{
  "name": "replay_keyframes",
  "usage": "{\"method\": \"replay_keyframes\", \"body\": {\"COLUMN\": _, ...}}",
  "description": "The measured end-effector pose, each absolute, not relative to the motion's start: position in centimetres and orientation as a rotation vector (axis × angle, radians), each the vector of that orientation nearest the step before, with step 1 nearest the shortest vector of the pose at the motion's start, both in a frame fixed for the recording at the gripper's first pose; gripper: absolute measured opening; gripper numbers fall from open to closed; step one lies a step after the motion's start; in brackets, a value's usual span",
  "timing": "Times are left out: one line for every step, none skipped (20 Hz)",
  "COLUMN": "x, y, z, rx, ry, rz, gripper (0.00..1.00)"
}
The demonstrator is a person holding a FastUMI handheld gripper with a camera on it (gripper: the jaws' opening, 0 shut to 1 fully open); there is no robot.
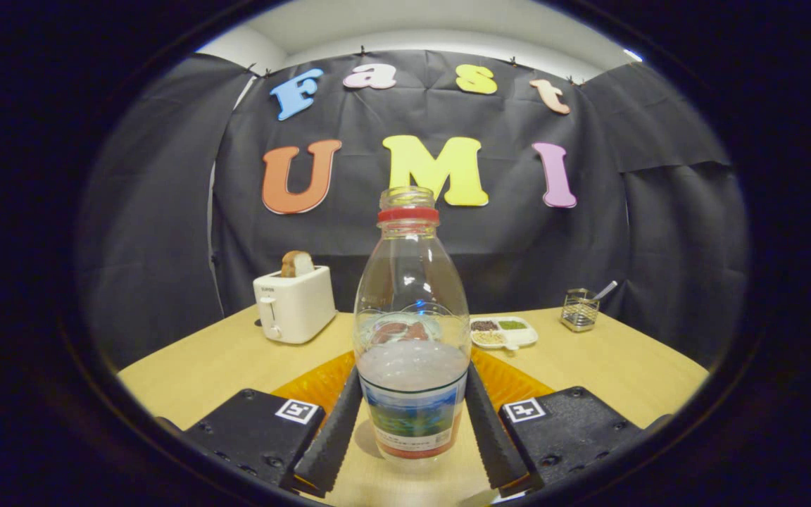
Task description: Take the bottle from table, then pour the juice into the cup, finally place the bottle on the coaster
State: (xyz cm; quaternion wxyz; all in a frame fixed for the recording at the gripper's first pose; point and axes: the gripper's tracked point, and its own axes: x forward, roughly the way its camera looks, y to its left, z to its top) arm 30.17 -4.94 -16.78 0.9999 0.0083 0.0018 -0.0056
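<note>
**— Run me across the table, left side first.**

Furthest left, well back near the cloth wall, a white toaster [294, 304] with a slice of bread [297, 263] poking out of the slot. It's well apart from my work, so I leave it be.

**— And in the middle?**

The bottle [411, 331], upright and uncapped, with a red ring at its neck and pale juice filling about the lower part. It stands between my fingers, base on the wooden table [194, 366]. My gripper [411, 422] has a finger along each side of the labelled lower body; they look to touch it, but whether both press firmly, I cannot tell. I'd judge that low hold suits a steady lift, with the open mouth well above my fingers.

**— Anything under it?**

An orange ribbed mat [314, 384] lies just behind the bottle, spreading out past both fingers. That may be the coaster, though I can't be sure. Something brownish shows through the glass; I can't make it out.

**— To the right?**

A small white dish [504, 332] with divided fillings, then a wire basket [580, 310] holding a utensil, near the far edge.

**— So where are you?**

At the first step, I reckon: bottle not yet lifted, pouring undone.
</note>
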Motion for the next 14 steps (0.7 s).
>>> {"method": "replay_keyframes", "body": {"x": 30.9, "y": -4.7, "z": -17.2, "rx": 0.009, "ry": -0.005, "rz": -0.005, "gripper": 0.81}}
{"method": "replay_keyframes", "body": {"x": 31.8, "y": -4.1, "z": -18.0, "rx": 0.002, "ry": 0.005, "rz": 0.006, "gripper": 0.81}}
{"method": "replay_keyframes", "body": {"x": 32.5, "y": -3.7, "z": -18.9, "rx": 0.0, "ry": 0.019, "rz": 0.018, "gripper": 0.81}}
{"method": "replay_keyframes", "body": {"x": 33.1, "y": -3.6, "z": -19.6, "rx": 0.004, "ry": 0.023, "rz": 0.017, "gripper": 0.81}}
{"method": "replay_keyframes", "body": {"x": 33.4, "y": -3.7, "z": -20.2, "rx": 0.012, "ry": 0.027, "rz": 0.017, "gripper": 0.81}}
{"method": "replay_keyframes", "body": {"x": 33.5, "y": -3.7, "z": -20.7, "rx": 0.032, "ry": 0.031, "rz": 0.024, "gripper": 0.82}}
{"method": "replay_keyframes", "body": {"x": 33.7, "y": -3.2, "z": -21.1, "rx": 0.062, "ry": 0.028, "rz": 0.045, "gripper": 0.82}}
{"method": "replay_keyframes", "body": {"x": 33.8, "y": -3.2, "z": -21.4, "rx": 0.076, "ry": 0.028, "rz": 0.043, "gripper": 0.82}}
{"method": "replay_keyframes", "body": {"x": 33.8, "y": -3.3, "z": -21.7, "rx": 0.08, "ry": 0.029, "rz": 0.044, "gripper": 0.82}}
{"method": "replay_keyframes", "body": {"x": 33.9, "y": -3.1, "z": -21.9, "rx": 0.073, "ry": 0.031, "rz": 0.046, "gripper": 0.82}}
{"method": "replay_keyframes", "body": {"x": 33.9, "y": -3.1, "z": -21.9, "rx": 0.06, "ry": 0.025, "rz": 0.037, "gripper": 0.83}}
{"method": "replay_keyframes", "body": {"x": 33.7, "y": -3.3, "z": -21.7, "rx": 0.045, "ry": 0.015, "rz": 0.025, "gripper": 0.83}}
{"method": "replay_keyframes", "body": {"x": 33.8, "y": -3.4, "z": -21.5, "rx": 0.033, "ry": 0.005, "rz": 0.01, "gripper": 0.9}}
{"method": "replay_keyframes", "body": {"x": 33.7, "y": -3.4, "z": -21.6, "rx": 0.028, "ry": 0.008, "rz": 0.009, "gripper": 0.97}}
